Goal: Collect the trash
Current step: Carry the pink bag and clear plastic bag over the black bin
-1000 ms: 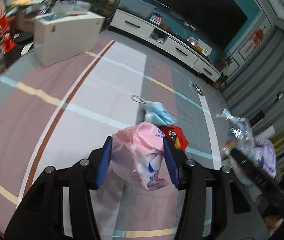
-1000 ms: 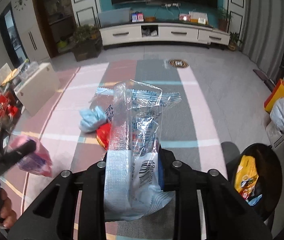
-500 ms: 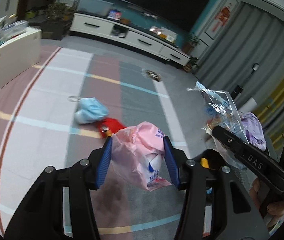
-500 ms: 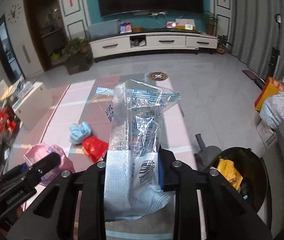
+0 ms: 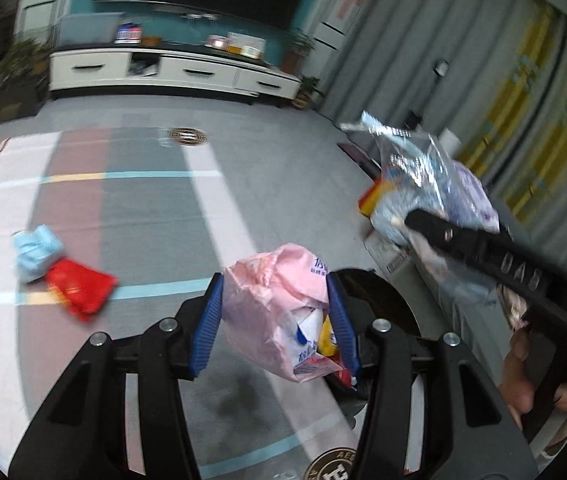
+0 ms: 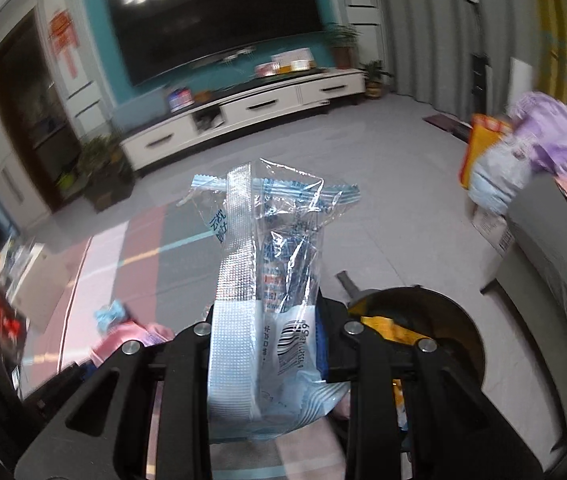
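While both hands carry trash toward the bin, the tally reads so:

Left gripper: its blue pads are pressed against a pink plastic bag, which bulges between them; the bag hangs just over the near rim of the bin.

Right gripper: clamped tight on a clear blue-printed wrapper, whose top stands up in front of the camera; it sits just left of the bin's mouth.

Bin: a dark round container on the floor by the grey sofa edge, already holding a yellow packet; some trash looks collected.

In hand: two pieces picked up but not yet dropped, so I judge this the carry-to-bin step.

Still on the rug: a light blue crumpled piece and, touching it, a red wrapper, both near a pale blue stripe, well apart from the bin.

Left to do: release both items, then fetch those two.
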`<state>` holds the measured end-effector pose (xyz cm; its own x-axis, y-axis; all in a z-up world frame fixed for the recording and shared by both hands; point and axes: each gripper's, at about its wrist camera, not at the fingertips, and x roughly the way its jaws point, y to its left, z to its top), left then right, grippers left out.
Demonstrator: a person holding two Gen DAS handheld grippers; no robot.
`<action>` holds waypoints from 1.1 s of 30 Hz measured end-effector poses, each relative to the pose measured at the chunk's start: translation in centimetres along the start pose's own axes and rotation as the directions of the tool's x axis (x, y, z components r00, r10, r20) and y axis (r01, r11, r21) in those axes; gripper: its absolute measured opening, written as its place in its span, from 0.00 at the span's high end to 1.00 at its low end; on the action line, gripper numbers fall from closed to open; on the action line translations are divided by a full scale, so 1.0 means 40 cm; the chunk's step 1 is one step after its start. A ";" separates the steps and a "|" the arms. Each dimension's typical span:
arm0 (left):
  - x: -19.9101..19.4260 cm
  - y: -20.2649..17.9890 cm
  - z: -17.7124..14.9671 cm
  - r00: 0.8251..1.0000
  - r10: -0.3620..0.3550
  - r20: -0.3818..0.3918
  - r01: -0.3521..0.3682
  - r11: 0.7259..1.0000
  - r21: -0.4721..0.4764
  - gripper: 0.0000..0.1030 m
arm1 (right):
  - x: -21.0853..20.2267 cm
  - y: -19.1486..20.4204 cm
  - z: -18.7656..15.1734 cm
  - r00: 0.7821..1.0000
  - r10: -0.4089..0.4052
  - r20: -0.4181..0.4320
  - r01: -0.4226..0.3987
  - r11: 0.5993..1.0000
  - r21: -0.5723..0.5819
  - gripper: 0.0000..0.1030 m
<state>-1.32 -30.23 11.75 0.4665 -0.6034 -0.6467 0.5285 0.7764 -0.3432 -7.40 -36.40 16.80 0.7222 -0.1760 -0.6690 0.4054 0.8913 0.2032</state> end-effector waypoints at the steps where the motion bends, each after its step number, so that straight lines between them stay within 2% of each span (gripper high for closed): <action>1: 0.022 -0.027 -0.003 1.000 -0.017 -0.016 0.017 1.000 0.023 0.50 | -0.001 -0.024 0.001 1.000 -0.009 0.002 0.009 1.000 0.025 0.72; 7: 0.137 -0.135 -0.027 0.992 -0.069 -0.108 0.077 0.994 0.077 0.50 | 0.002 -0.176 -0.004 0.996 -0.085 -0.023 0.088 0.980 0.179 0.72; 16: 0.288 -0.213 -0.066 0.967 -0.110 -0.231 0.137 0.985 0.103 0.50 | 0.081 -0.325 -0.050 0.977 -0.134 -0.166 0.182 0.931 0.316 0.72; 21: 0.356 -0.226 -0.091 0.949 -0.105 -0.299 0.141 0.985 0.103 0.50 | 0.145 -0.370 -0.076 0.950 -0.153 -0.272 0.246 0.904 0.350 0.71; 24: 0.396 -0.226 -0.110 0.936 -0.093 -0.340 0.135 0.986 0.099 0.50 | 0.178 -0.392 -0.093 0.938 -0.132 -0.321 0.252 0.895 0.367 0.68; 27: 0.420 -0.223 -0.133 0.923 -0.089 -0.374 0.133 0.987 0.093 0.50 | 0.212 -0.411 -0.112 0.915 -0.135 -0.380 0.283 0.887 0.364 0.68; 29: 0.433 -0.221 -0.149 0.914 -0.088 -0.396 0.134 0.987 0.090 0.50 | 0.225 -0.415 -0.119 0.904 -0.135 -0.406 0.294 0.885 0.360 0.68; 33: 0.452 -0.230 -0.167 0.906 -0.073 -0.416 0.125 0.987 0.100 0.50 | 0.248 -0.406 -0.127 0.886 -0.124 -0.448 0.291 0.899 0.327 0.68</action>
<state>-2.50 -47.09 -1.35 0.0890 -0.5276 -0.8448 0.6513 0.6726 -0.3514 -9.65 -50.49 3.25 0.3383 -0.0792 -0.9377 0.7583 0.6131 0.2218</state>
